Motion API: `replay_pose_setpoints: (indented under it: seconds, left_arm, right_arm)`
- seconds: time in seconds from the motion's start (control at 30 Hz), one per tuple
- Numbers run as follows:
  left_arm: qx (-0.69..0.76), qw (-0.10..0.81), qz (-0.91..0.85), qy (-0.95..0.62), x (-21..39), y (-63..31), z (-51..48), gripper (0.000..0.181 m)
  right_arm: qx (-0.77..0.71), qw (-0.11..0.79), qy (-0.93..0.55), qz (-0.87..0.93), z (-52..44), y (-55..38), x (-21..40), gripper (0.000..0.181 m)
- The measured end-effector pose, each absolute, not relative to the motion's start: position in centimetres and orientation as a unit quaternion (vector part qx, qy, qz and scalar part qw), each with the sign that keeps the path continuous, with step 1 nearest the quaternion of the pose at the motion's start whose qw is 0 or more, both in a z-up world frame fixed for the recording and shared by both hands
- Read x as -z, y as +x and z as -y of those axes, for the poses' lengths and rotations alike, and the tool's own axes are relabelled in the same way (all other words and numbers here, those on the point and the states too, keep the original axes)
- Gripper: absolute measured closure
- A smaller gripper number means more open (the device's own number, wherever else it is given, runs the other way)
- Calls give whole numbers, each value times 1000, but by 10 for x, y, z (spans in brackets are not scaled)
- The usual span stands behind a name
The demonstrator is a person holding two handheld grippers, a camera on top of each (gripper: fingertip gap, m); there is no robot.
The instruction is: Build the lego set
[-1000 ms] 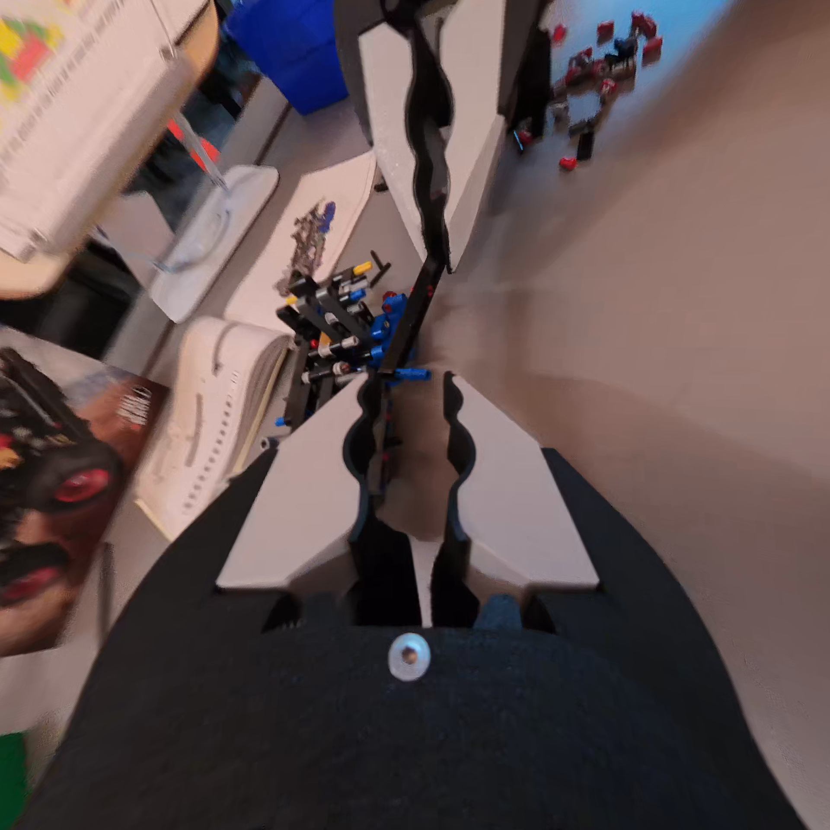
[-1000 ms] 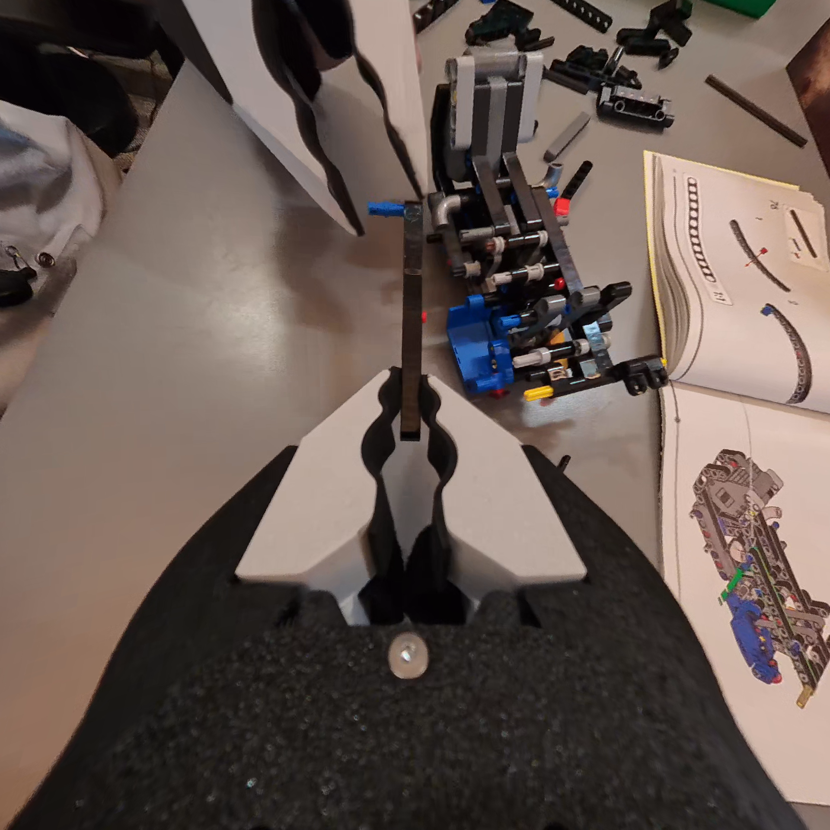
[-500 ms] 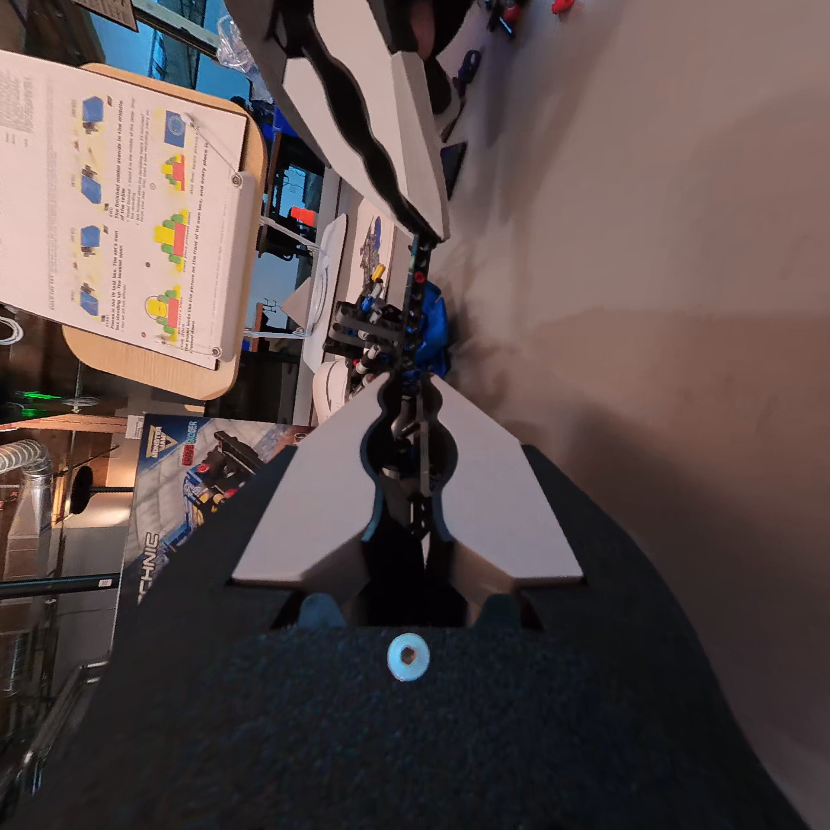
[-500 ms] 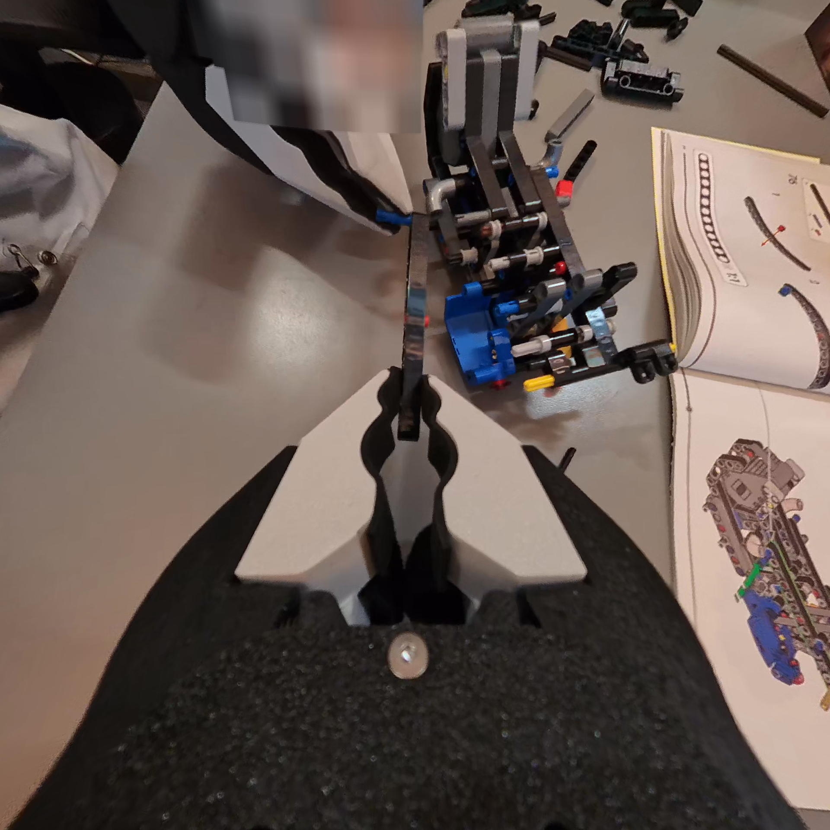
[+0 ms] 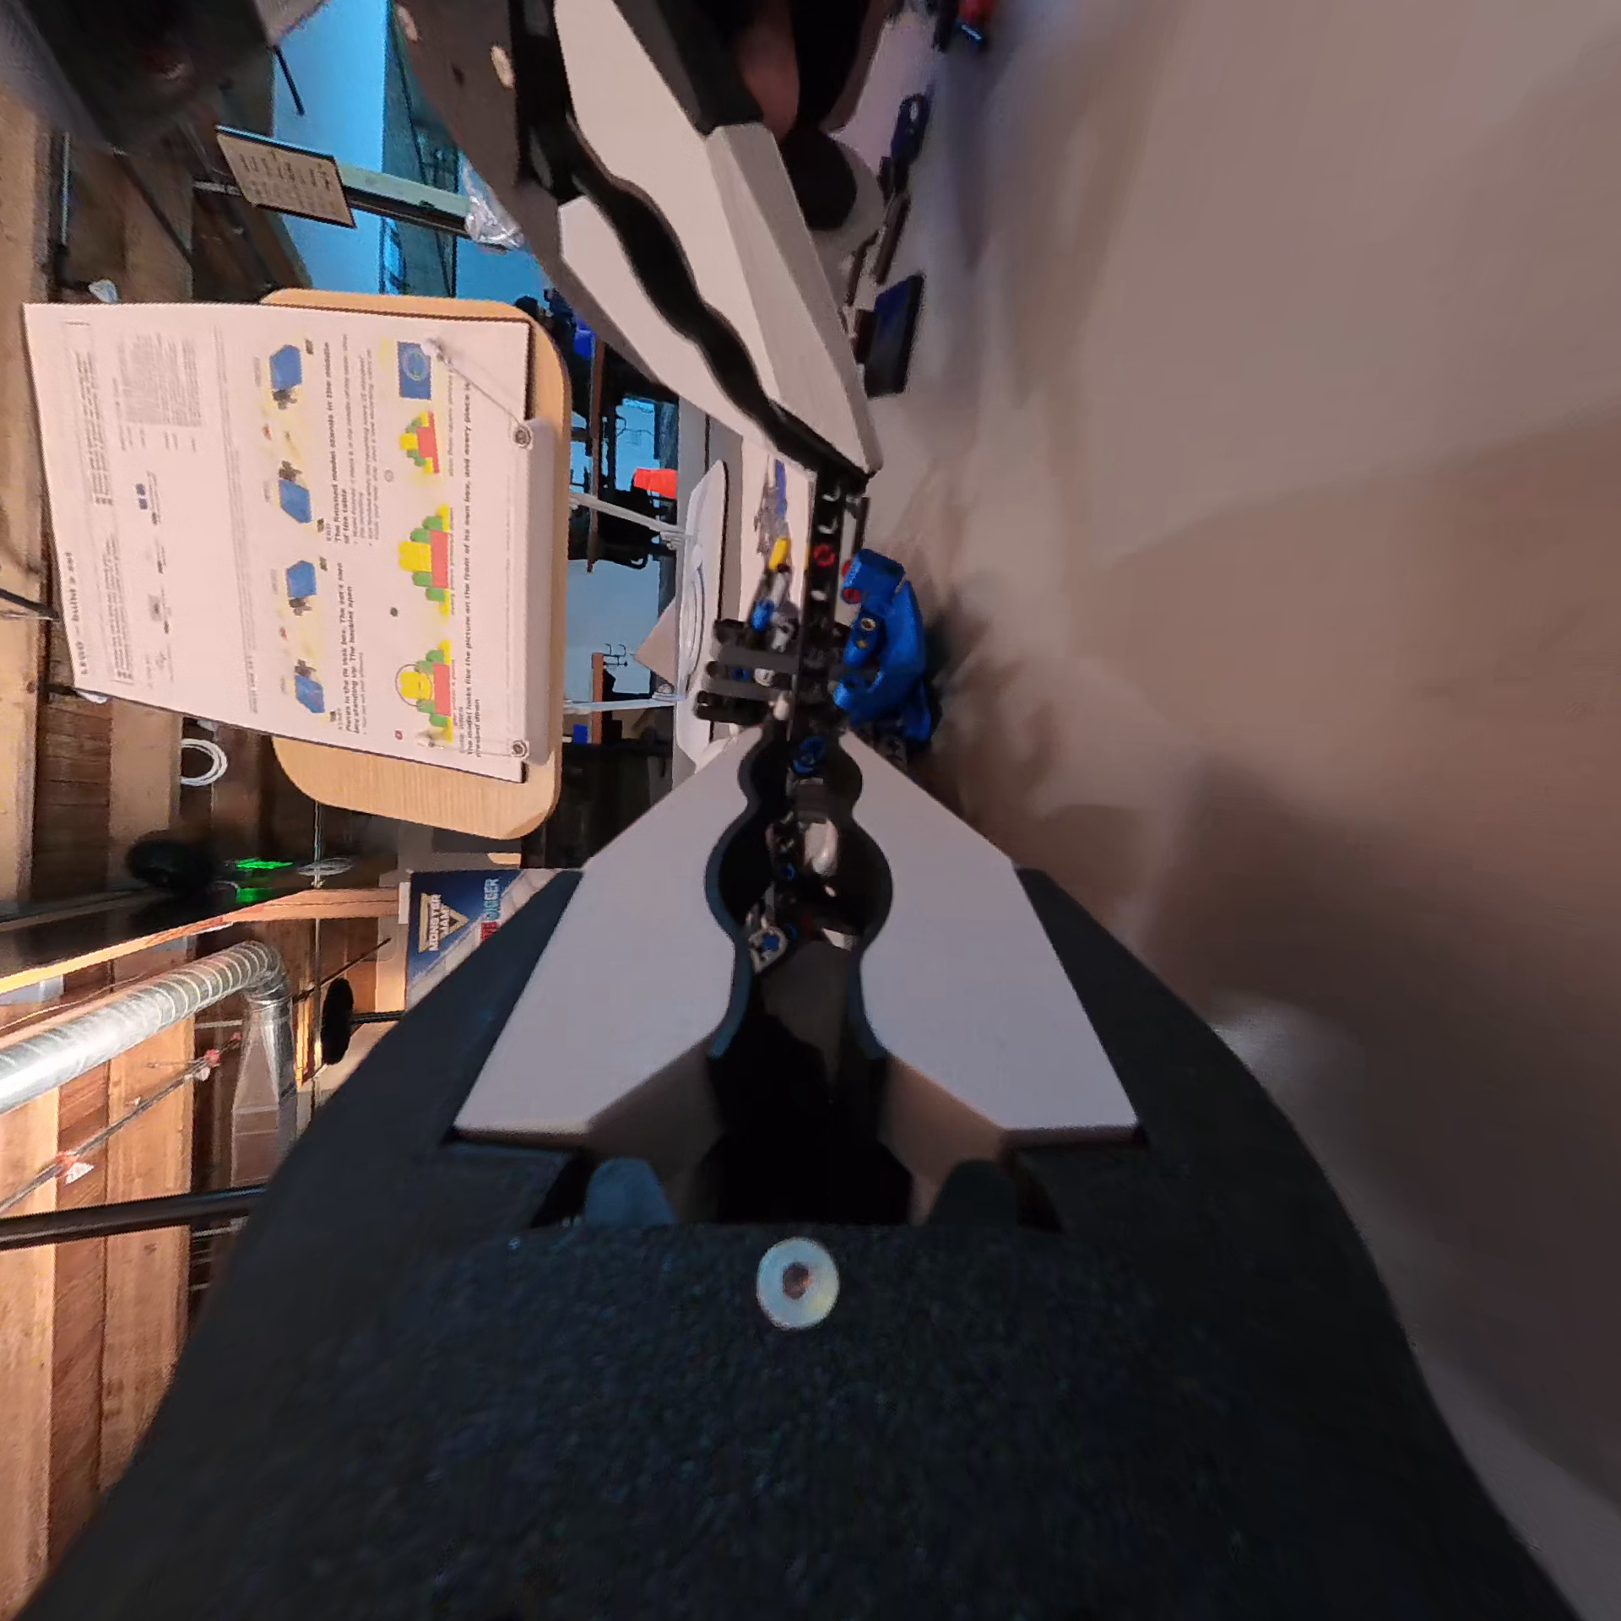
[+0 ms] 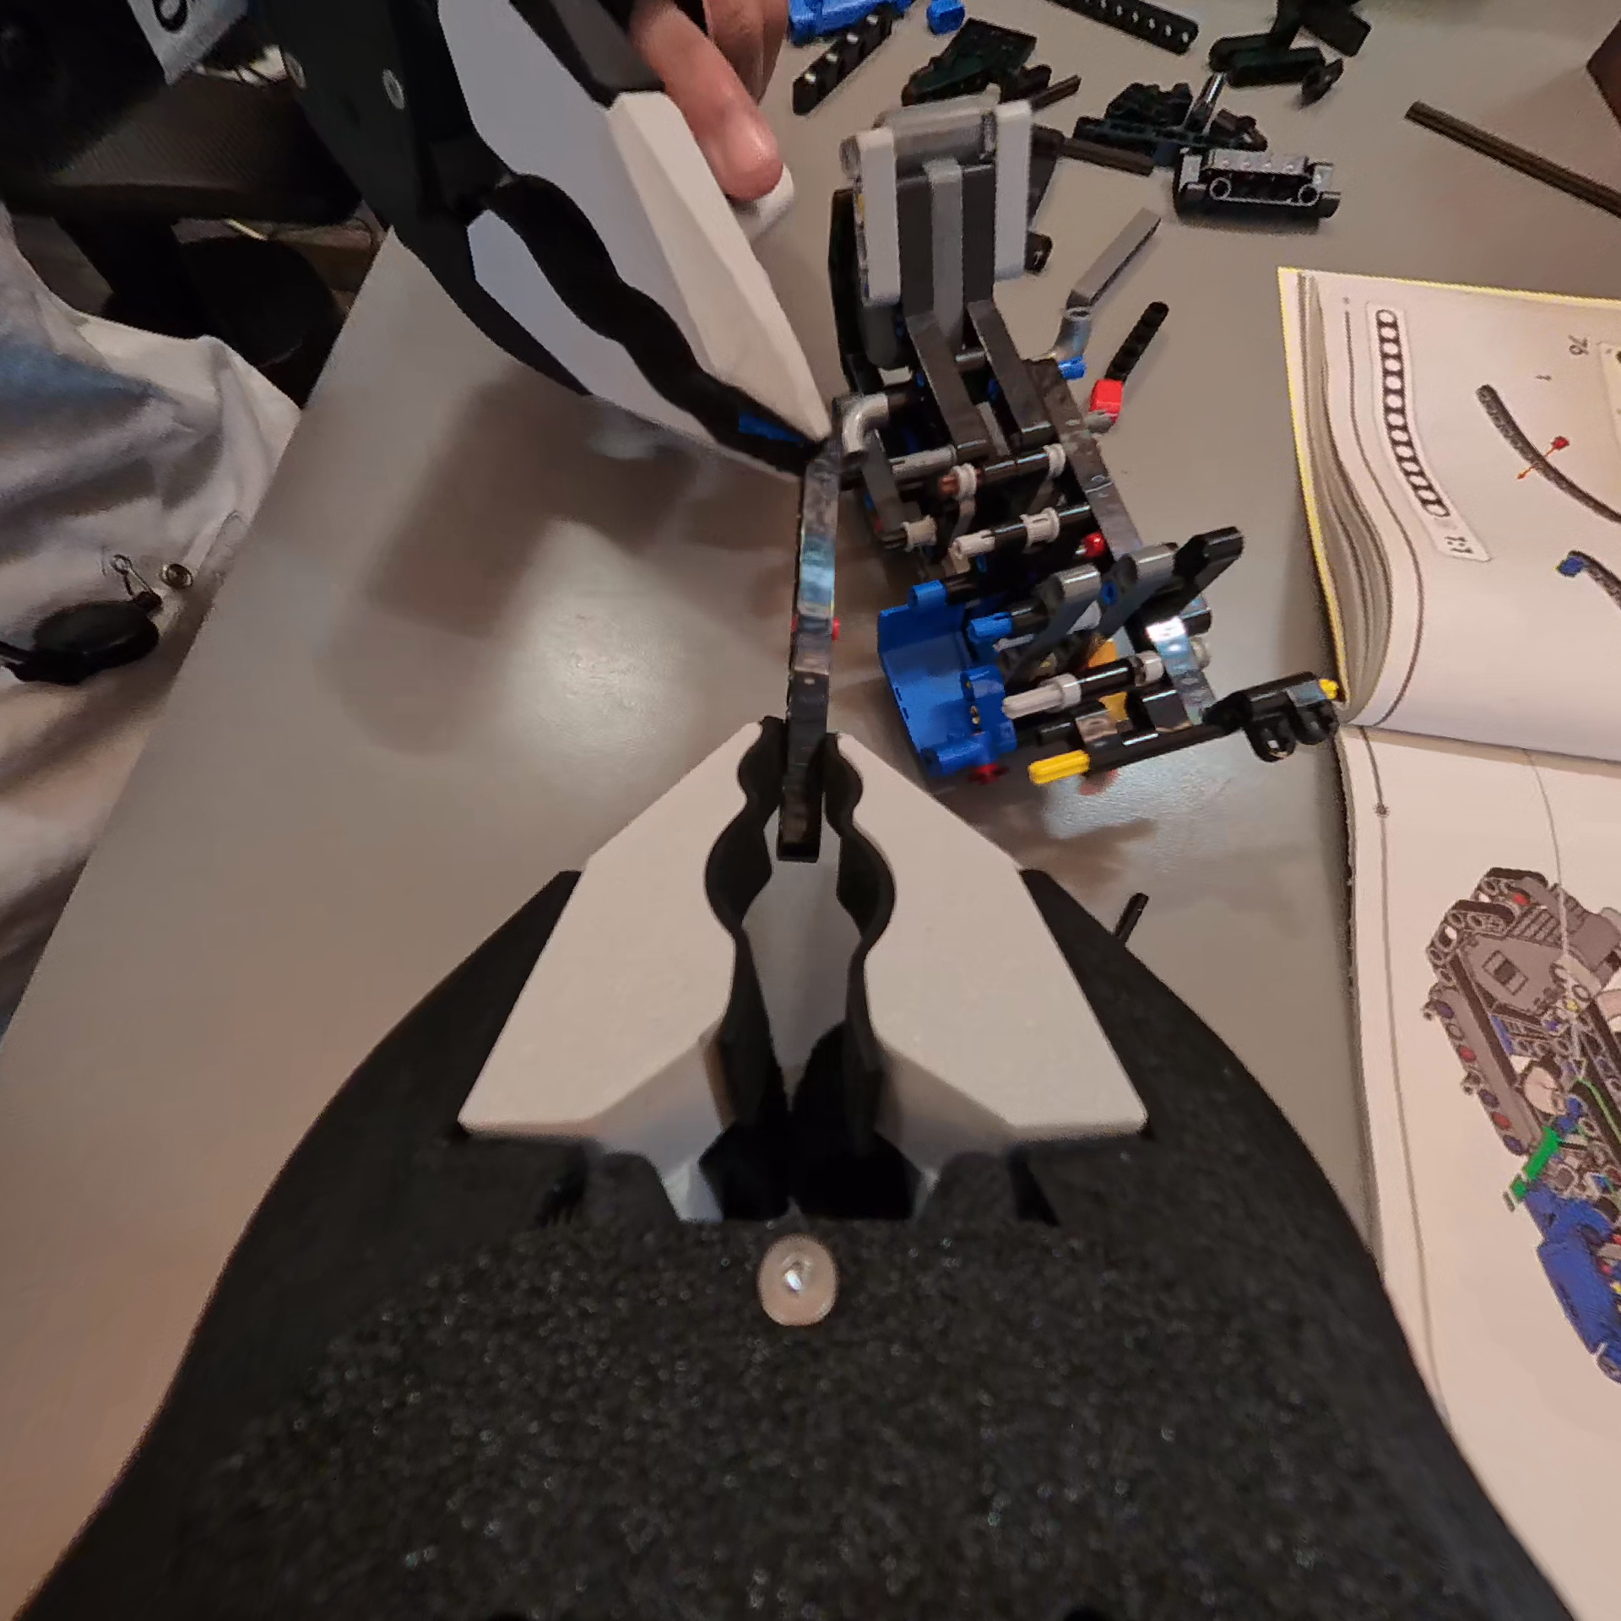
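Observation:
My right gripper (image 6: pixel 803 754) is shut on the near end of a long black beam (image 6: pixel 814 596) and holds it above the grey table. My left gripper (image 6: pixel 807 443) comes in from the upper left, rolled on its side, and is shut on a blue pin (image 6: pixel 763 427) at the beam's far end. In the left wrist view my left gripper (image 5: pixel 803 746) grips that end, and the beam (image 5: pixel 824 561) runs up to my right gripper (image 5: pixel 842 469). The part-built black, grey and blue model (image 6: pixel 1009 544) lies just right of the beam; it also shows in the left wrist view (image 5: pixel 877 640).
An open instruction booklet (image 6: pixel 1474 526) lies right of the model. Loose black pieces (image 6: pixel 1228 105) are scattered at the back. A person's finger (image 6: pixel 728 114) rests on the left gripper. The table edge and white cloth (image 6: pixel 88 526) are at left. A printed sheet on a board (image 5: pixel 289 526) stands beyond.
My left gripper was open beside the blue pin; it has rolled onto its side and shut on the pin at the beam's end. My right gripper kept hold of the beam.

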State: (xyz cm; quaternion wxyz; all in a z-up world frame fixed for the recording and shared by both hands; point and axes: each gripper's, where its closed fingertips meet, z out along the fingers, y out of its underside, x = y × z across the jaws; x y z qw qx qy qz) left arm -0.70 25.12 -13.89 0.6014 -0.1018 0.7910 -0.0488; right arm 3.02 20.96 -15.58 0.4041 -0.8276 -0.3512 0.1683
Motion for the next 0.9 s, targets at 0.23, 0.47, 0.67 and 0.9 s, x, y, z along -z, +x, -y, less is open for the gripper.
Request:
replay_pose_setpoints:
  seconds: [0.23, 0.47, 0.67, 0.9]
  left_arm:
    - [30, 628, -771, -105, 136, -2, -256, 176]
    - [20, 635, -764, -113, 135, -1, -258, 176]
    - [11, 640, -757, -127, 134, -2, -260, 176]
    - [19, 632, -762, -141, 138, -1, -261, 176]
  right_arm:
    - [-162, 433, -826, 322, -215, 40, 152, 171]
    - [-134, 445, -830, 309, -217, 50, 148, 159]
    - [-91, 486, -818, 292, -222, 63, 128, 155]
    - [-77, 502, -817, 274, -228, 70, 128, 155]
